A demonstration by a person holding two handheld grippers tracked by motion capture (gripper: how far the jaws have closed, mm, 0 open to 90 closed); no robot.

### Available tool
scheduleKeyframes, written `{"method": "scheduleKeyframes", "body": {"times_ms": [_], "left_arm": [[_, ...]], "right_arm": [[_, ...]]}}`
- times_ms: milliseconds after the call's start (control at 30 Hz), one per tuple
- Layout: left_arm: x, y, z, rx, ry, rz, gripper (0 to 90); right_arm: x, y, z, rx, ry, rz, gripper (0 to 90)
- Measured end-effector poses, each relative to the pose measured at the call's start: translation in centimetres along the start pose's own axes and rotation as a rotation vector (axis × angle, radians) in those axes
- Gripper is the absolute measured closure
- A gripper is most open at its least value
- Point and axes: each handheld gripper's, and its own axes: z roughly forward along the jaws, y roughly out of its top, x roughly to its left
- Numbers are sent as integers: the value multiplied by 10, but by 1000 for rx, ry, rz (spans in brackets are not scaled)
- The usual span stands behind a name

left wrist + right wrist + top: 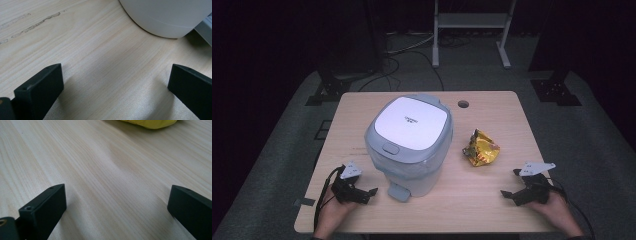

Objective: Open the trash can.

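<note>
Wooden table (492, 200), dark room. Both grippers, left (367, 194) and right (511, 185), rest spread and empty. Advised: right approaches crumpled wrapper (481, 148) low; left presses bin (409, 142) pedal.

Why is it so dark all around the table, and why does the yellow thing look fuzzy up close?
In the high view, light falls on the table and the bin's white lid shines, while the room behind stays nearly black. In the right gripper view the yellow wrapper is soft and cut off at the top edge. In the left gripper view, the black jaws cast soft shadows on the wood.
</note>
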Motion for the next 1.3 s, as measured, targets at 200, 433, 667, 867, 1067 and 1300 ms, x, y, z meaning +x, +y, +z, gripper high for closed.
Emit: {"method": "scheduleKeyframes", "body": {"times_ms": [200,433,667,867,1067,1300], "left_arm": [[0,0,0,0,3,-6,0],[0,-1,-2,-7,-1,-10,39],[-1,0,-10,-43,-36,-15,130],[-3,4,-15,-57,-49,-24,200],[-3,7,-24,-90,-93,-45,243],[-6,10,-32,-122,-121,-48,370]], "right_arm": [[0,0,0,0,0,0,11],[0,0,0,0,-1,4,11],[0,0,0,-1,-1,4,11],[1,0,0,0,-2,4,12],[1,0,0,-1,-2,4,12],[1,0,0,0,-1,4,11]]}}
